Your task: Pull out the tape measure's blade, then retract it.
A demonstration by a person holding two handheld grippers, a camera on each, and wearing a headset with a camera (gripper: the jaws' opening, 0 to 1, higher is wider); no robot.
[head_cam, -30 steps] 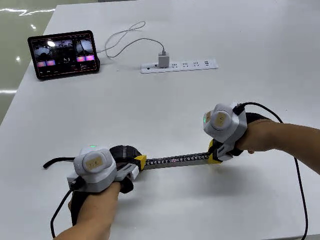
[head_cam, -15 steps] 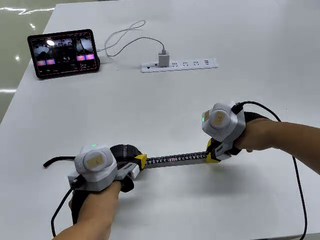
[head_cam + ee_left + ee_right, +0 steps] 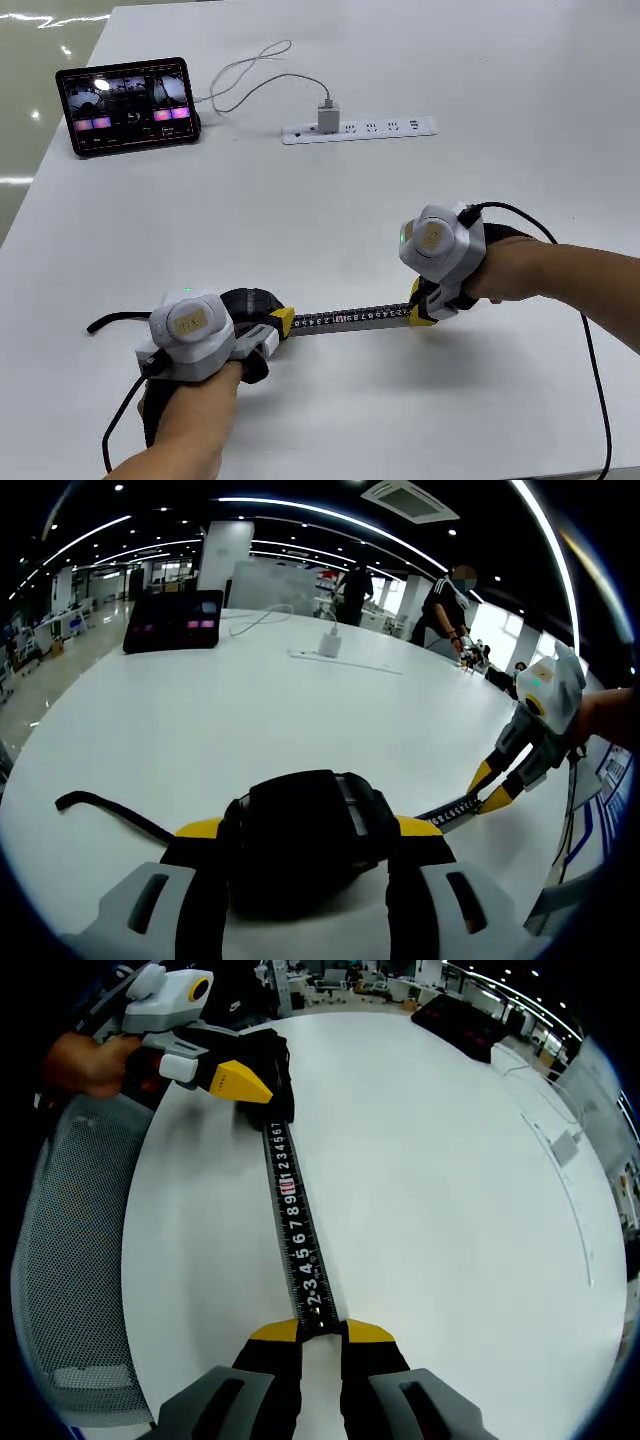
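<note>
A black tape measure case (image 3: 248,303) rests on the white table (image 3: 330,220), and my left gripper (image 3: 272,330) is shut on it. In the left gripper view the case (image 3: 305,855) sits between the yellow-tipped jaws of that gripper (image 3: 310,830). The blade (image 3: 350,320) runs out to the right, flat over the table. My right gripper (image 3: 416,315) is shut on the blade's end. The right gripper view shows the numbered blade (image 3: 295,1225) leading from my right gripper (image 3: 322,1332) back to the case (image 3: 268,1060).
A tablet (image 3: 128,105) stands at the far left of the table. A white power strip (image 3: 360,130) with a plugged charger (image 3: 327,118) and its cable lies at the back. The table's left edge is near the tablet. People stand in the background (image 3: 445,605).
My right gripper has moved a little to the left, towards the case, and the visible blade has got shorter. The left gripper and case have stayed put.
</note>
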